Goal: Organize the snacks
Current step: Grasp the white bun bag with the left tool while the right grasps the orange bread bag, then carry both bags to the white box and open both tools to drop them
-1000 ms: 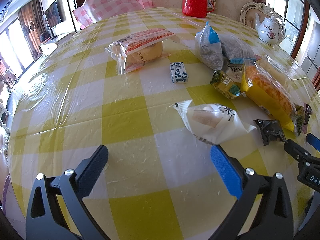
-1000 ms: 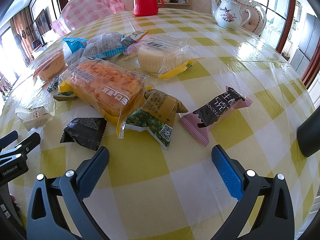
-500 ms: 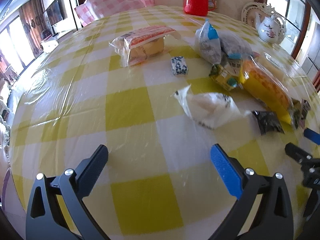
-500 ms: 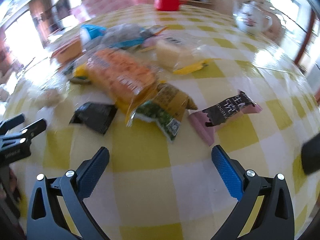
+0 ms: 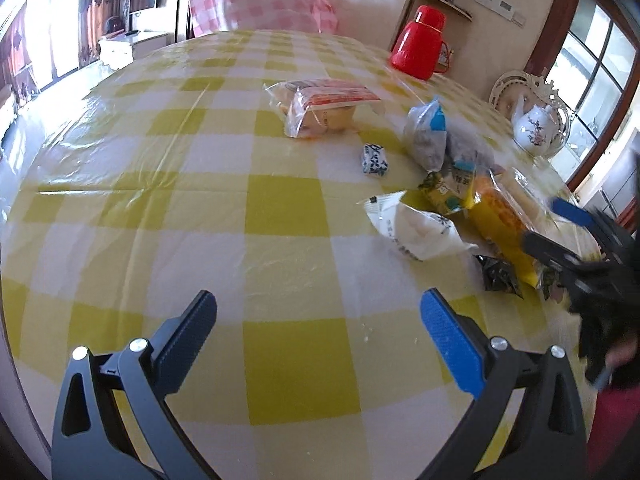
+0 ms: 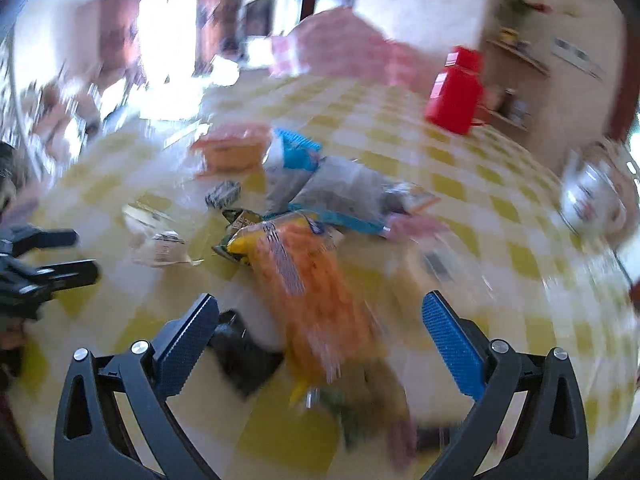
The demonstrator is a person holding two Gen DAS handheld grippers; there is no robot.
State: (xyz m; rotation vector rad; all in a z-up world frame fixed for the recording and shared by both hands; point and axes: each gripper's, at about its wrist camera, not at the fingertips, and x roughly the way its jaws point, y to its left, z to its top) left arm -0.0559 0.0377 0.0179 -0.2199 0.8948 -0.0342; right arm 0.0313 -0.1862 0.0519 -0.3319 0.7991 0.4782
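round desk [image 5: 132,216] in yellow-white check under clear film; pink gingham chair cover [image 5: 264,4]; bright curtained windows [image 5: 44,44] left; cream wall, corner shelf [image 5: 448,0].

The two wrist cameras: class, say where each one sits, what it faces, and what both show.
Left wrist: on the left gripper, over bare tablecloth, facing the snacks; right gripper at right.
Right wrist: on the right gripper, blurred, low over the orange bread bag; left gripper at left.
Shared: orange bread bag, red thermos.

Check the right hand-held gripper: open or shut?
Open. The right hand-held gripper has its jaws spread wide with nothing clamped; the orange snack bag lies between them, blurred.
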